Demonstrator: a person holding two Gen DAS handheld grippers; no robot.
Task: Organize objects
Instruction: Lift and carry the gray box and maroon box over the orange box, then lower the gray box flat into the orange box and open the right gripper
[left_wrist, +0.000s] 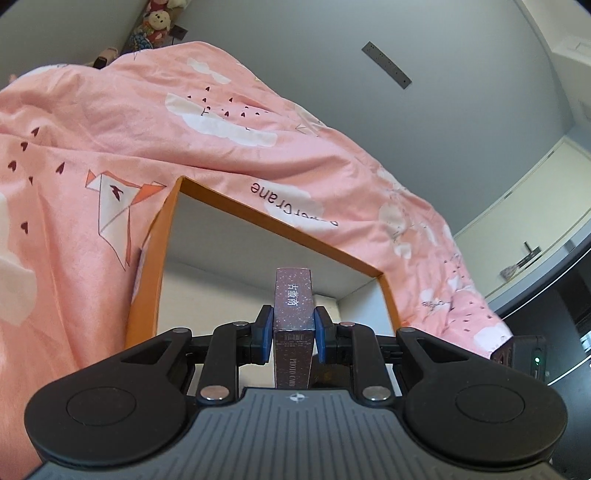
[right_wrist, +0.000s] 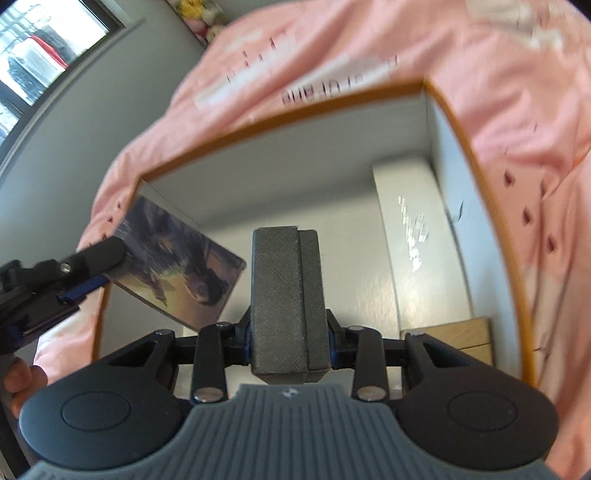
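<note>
My left gripper (left_wrist: 293, 326) is shut on a thin dark purple photo card box (left_wrist: 293, 314), held edge-on over an orange-rimmed open box (left_wrist: 280, 221) with a white inside. The right wrist view shows that card box's printed face (right_wrist: 177, 266) in the left gripper (right_wrist: 92, 273), at the open box's left edge. My right gripper (right_wrist: 290, 332) is shut on a dark grey textured case (right_wrist: 286, 299), held above the same orange-rimmed box (right_wrist: 487, 206). Inside that box lie a white flat box (right_wrist: 413, 236) and a tan cardboard box (right_wrist: 450, 336).
A pink quilt with paper crane prints (left_wrist: 110, 140) surrounds the orange-rimmed box on the bed. Plush toys (left_wrist: 155, 26) sit at the far corner by the grey wall. A window (right_wrist: 40, 44) is at upper left in the right wrist view.
</note>
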